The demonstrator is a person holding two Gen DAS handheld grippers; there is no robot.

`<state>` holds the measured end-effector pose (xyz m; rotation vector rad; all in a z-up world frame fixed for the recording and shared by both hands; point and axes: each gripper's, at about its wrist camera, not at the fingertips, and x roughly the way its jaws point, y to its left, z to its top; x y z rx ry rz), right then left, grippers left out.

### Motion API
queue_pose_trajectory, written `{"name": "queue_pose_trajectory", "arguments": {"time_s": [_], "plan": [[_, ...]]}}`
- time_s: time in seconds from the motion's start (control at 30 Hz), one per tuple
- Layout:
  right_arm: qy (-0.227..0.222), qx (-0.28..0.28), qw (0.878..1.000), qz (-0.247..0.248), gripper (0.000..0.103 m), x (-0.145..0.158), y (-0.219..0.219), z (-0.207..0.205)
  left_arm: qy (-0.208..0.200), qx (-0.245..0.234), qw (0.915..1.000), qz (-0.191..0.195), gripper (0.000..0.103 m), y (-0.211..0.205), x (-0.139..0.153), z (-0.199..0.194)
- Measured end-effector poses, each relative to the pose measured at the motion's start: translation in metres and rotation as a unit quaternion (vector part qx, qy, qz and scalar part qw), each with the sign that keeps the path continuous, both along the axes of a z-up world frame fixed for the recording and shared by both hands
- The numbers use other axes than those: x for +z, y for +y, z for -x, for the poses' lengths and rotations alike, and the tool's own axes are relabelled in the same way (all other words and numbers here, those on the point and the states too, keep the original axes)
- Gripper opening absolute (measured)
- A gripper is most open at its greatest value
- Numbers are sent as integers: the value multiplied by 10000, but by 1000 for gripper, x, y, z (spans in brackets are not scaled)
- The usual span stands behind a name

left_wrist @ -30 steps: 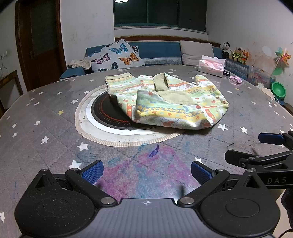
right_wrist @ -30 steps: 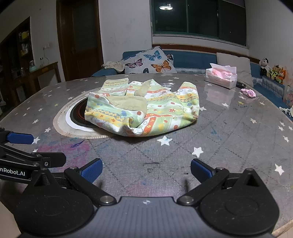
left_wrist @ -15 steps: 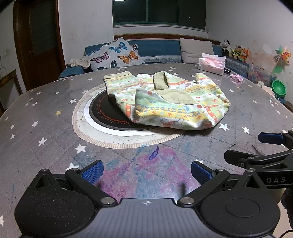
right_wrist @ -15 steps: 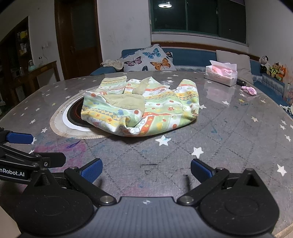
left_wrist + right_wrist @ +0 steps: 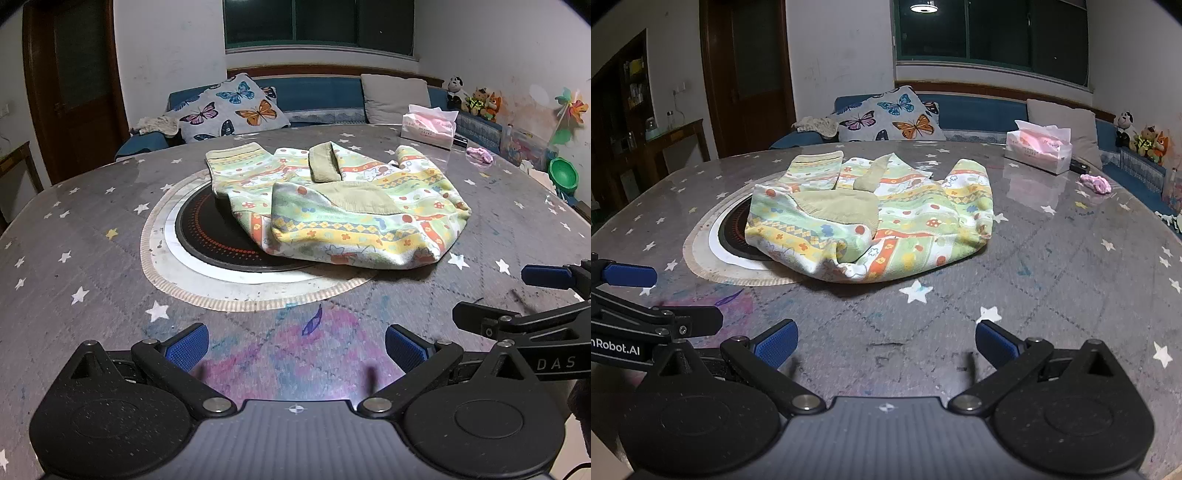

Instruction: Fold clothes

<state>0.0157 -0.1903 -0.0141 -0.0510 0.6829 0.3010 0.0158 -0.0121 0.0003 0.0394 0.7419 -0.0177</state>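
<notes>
1. Left gripper (image 5: 295, 345): jaws spread wide, blue pads empty, low over the near part of the table (image 5: 74, 236), pointed at the garment.
2. Right gripper (image 5: 884, 343): also spread wide, nothing between the pads, low over the table's near edge, just to the right of the left one; each shows at the side of the other's view.
3. Patterned garment (image 5: 354, 206): pastel stripes with small prints, loosely bunched, not neatly folded, lying near the table centre. Olive-beige lining or cuff parts turned up on top.
4. Garment's left part lies over the black round cooktop (image 5: 207, 236), which sits inside a pale ring mat (image 5: 155, 273); its right part rests on the star-print table cover.
5. Both grippers well apart from the garment, no contact.
6. Tissue box (image 5: 1038, 151) at the far right of the table, small pink item (image 5: 1095, 183) beside it.
7. Butterfly pillow (image 5: 232, 109) on the blue sofa (image 5: 317, 96) behind the table.
</notes>
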Motion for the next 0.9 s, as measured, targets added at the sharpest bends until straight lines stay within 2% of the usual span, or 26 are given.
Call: {"name": "queue_pose_trajectory", "arguments": {"time_s": [0.63,0.9], "plan": [[14,41,10000,-32,103,3,1,-20,44,-46,10000,13,103,4,1,-19],[-56,226,9997,-19,103,11,7,-32,34,-13,10000,-7,103,12,5,-30]]}}
